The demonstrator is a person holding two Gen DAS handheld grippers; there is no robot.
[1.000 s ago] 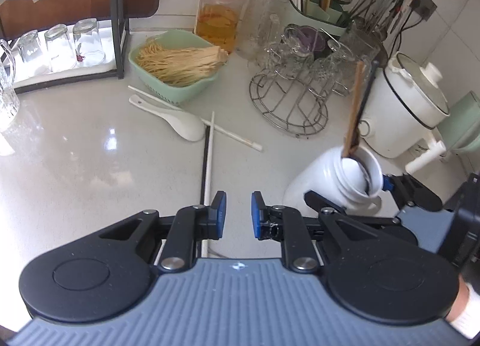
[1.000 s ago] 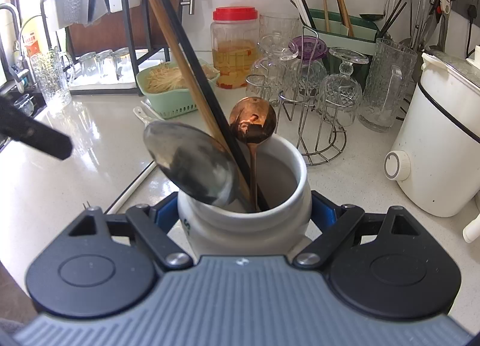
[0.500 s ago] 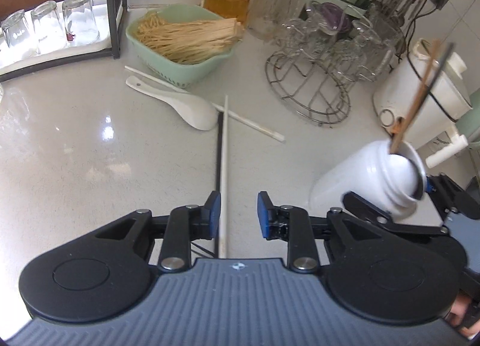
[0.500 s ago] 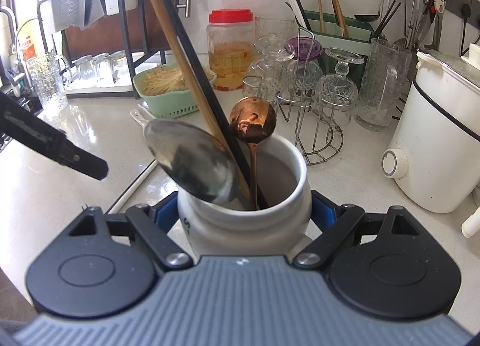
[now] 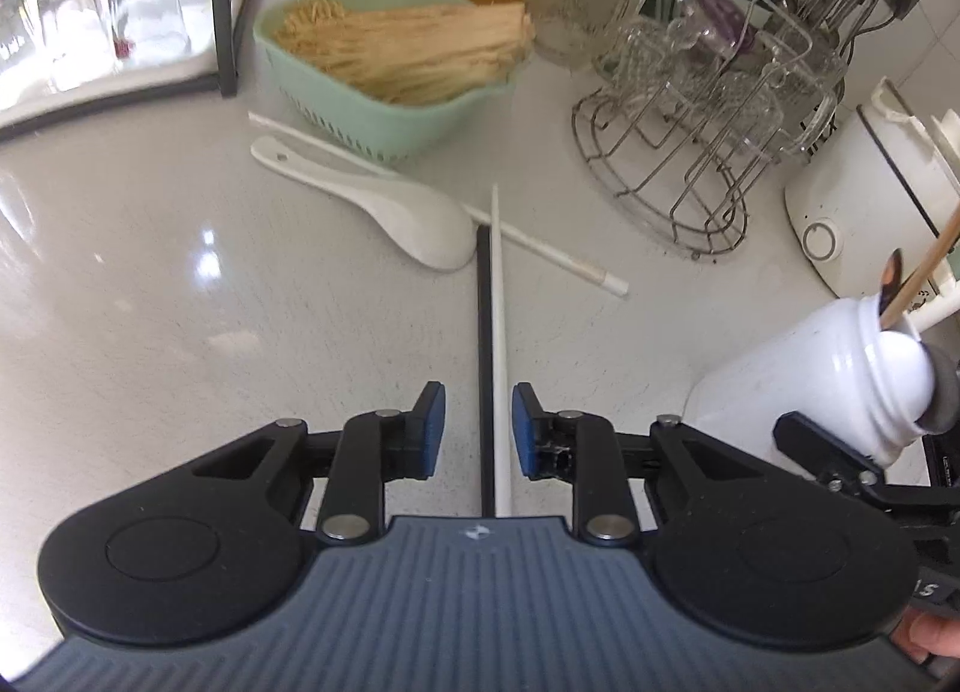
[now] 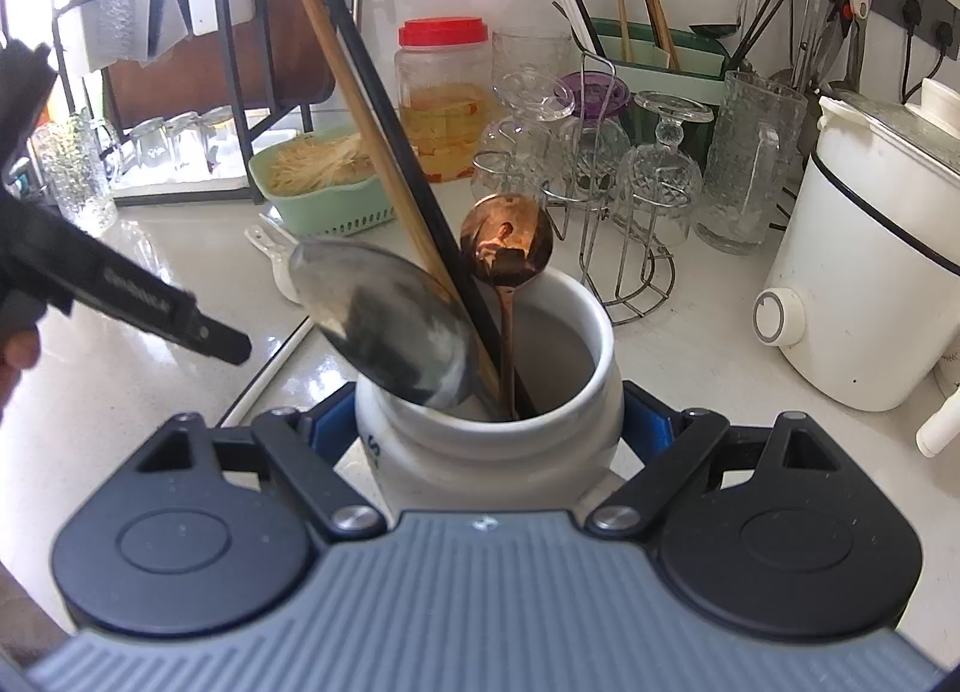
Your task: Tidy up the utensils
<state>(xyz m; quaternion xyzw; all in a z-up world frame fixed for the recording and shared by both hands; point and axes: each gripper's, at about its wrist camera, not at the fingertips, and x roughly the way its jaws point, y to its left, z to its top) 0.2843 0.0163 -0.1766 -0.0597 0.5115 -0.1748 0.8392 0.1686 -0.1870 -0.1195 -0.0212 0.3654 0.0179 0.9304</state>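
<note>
The left hand-held gripper (image 5: 474, 422) is closing, pads not yet touching the white chopstick (image 5: 499, 344) and black chopstick (image 5: 482, 356) lying together on the worktop (image 5: 180, 302). Thin, stiff, likely slippery: pinch both near this end. The right hand-held gripper (image 6: 489, 428) clamps the white jar (image 6: 486, 452).

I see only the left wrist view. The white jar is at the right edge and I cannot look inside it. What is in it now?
Observer: The jar holds a steel spoon, a copper spoon, a brown chopstick and a black chopstick.
Operator: Does the right tool grip the jar?
Observer: Yes. The right tool presses its blue pads on both sides of the jar.
Operator: Is there room for more?
Observer: Yes. The right side of its mouth is free.
</note>
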